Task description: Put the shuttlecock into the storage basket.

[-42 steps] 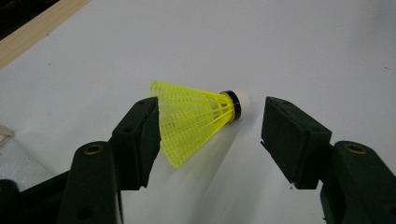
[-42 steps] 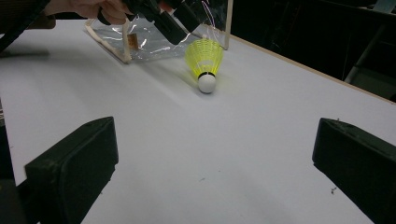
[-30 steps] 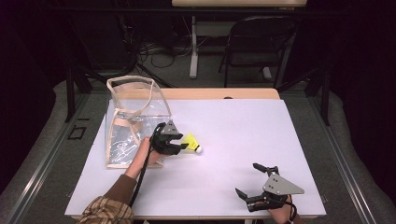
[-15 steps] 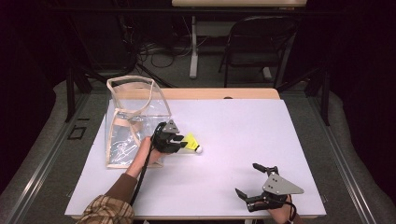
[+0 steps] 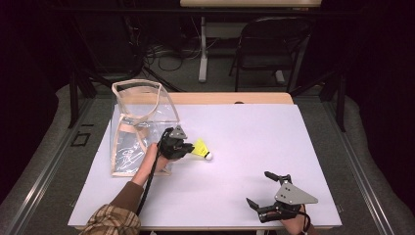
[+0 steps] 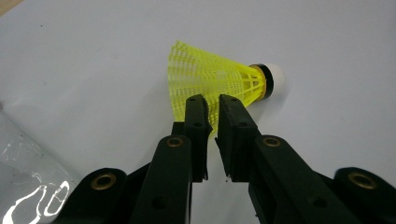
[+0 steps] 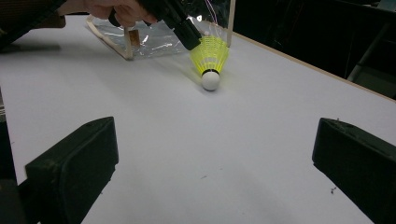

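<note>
Desk (image 5: 254, 147): white-topped, wooden strip along its far edge, carrying every item below. Landmark for this entry: the clear bag.

Clear plastic tote bag (image 5: 139, 127): standing upright near the desk's left edge, mouth open upward, beige webbing trim and handles. It is sitting open and unheld, likely so that it can be loaded from above.

Right claw (image 5: 264, 188): lying far from the bag, at the desk's near right corner, jaws spread wide with nothing between them. The right gripper view is looking across bare desk toward the bag; the claw is probably idling until needed.

Left claw (image 5: 188, 148): working just beside the bag's right wall, the person's hand (image 5: 149, 159) behind it. The jaws are pressed nearly together on the rim of the shuttlecock's skirt, seen in the left gripper view (image 6: 212, 109). Gripping the mesh edge rather than the rounded cork is likely giving a surer pinch.

Yellow shuttlecock (image 5: 201, 149): lying on its side just right of the bag, skirt toward the bag, white cork tip (image 6: 276, 77) pointing away. It appears to be resting on the desk, not yet lifted, and is presumably going into the bag next.
</note>
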Action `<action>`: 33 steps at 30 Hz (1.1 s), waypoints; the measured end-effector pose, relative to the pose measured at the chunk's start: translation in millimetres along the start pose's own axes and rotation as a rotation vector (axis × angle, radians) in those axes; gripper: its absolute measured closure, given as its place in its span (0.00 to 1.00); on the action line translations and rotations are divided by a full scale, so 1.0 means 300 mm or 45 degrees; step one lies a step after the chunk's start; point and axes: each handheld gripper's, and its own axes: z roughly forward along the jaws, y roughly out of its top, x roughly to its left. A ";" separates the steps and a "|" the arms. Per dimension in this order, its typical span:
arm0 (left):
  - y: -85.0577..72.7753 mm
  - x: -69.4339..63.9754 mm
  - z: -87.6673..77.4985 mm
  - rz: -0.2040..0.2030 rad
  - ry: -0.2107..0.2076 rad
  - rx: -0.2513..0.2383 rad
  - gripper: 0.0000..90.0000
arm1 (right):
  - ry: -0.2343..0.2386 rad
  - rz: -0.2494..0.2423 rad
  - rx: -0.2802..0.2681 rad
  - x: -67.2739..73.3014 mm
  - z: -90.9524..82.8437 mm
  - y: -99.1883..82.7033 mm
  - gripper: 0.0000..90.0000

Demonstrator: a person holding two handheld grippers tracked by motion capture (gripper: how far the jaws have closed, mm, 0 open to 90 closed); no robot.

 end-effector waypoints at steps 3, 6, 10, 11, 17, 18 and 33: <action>-0.002 0.003 0.000 0.006 -0.009 -0.003 0.96 | -0.001 -0.003 0.003 0.000 0.000 0.000 0.00; -0.001 0.000 0.001 0.011 -0.008 -0.007 0.98 | 0.000 -0.004 0.003 0.000 0.000 0.000 0.00; 0.000 -0.003 -0.001 0.016 -0.025 -0.018 1.00 | -0.001 -0.007 0.003 0.000 0.000 0.000 0.00; 0.000 -0.003 -0.003 0.024 -0.022 -0.017 1.00 | -0.001 -0.007 0.003 0.000 0.000 0.000 0.00; 0.005 -0.011 -0.020 0.046 -0.027 -0.046 1.00 | -0.002 -0.007 0.002 0.000 -0.001 0.000 0.00; 0.006 -0.011 -0.024 0.052 -0.023 -0.045 1.00 | -0.002 -0.007 0.001 0.000 -0.001 0.000 0.00; 0.027 -0.035 -0.065 0.089 -0.001 -0.092 1.00 | -0.004 -0.007 0.001 0.000 -0.001 0.000 0.00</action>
